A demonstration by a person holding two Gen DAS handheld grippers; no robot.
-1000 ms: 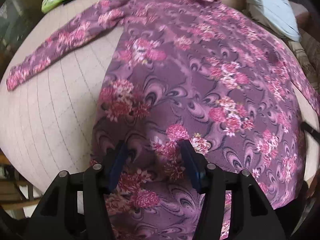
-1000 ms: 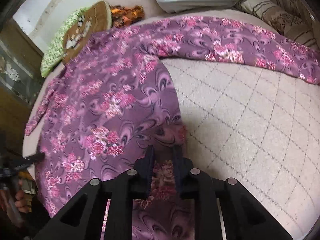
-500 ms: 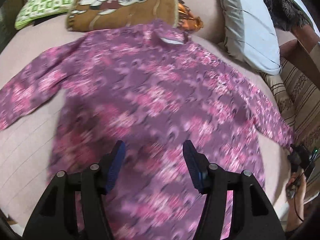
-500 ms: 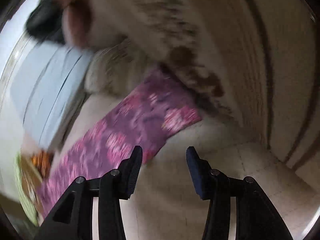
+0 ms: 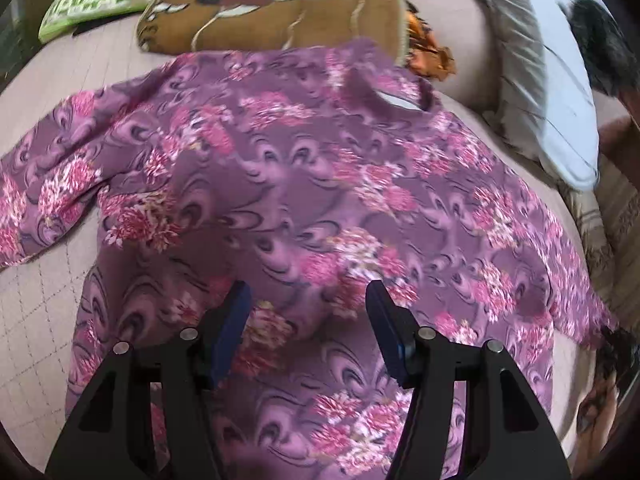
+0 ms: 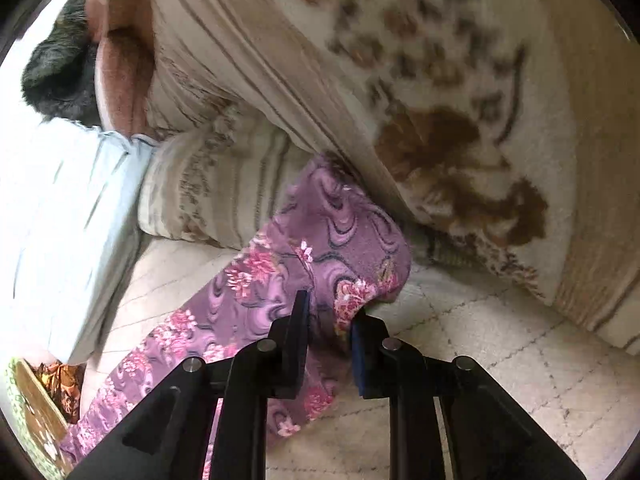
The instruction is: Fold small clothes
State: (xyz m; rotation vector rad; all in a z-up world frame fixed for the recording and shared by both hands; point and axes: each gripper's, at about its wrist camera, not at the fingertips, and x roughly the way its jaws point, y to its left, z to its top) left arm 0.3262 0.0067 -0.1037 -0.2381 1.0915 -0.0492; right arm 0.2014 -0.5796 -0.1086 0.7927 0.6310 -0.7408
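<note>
Purple floral top [image 5: 304, 200] lies flat on the quilted bed, ready to fold. Left claw [image 5: 308, 312] spread above its body; right claw [image 6: 328, 324] narrowing around the sleeve cuff [image 6: 352, 256], grip unconfirmed.

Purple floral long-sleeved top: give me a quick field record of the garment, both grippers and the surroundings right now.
garment: purple floral long-sleeved top, spread flat on beige quilted bed cover
left gripper: open, over lower body of top
right gripper: fingers astride sleeve cuff, grip not confirmed
beyond collar: brown teddy-bear cushion
fold: not started
</note>
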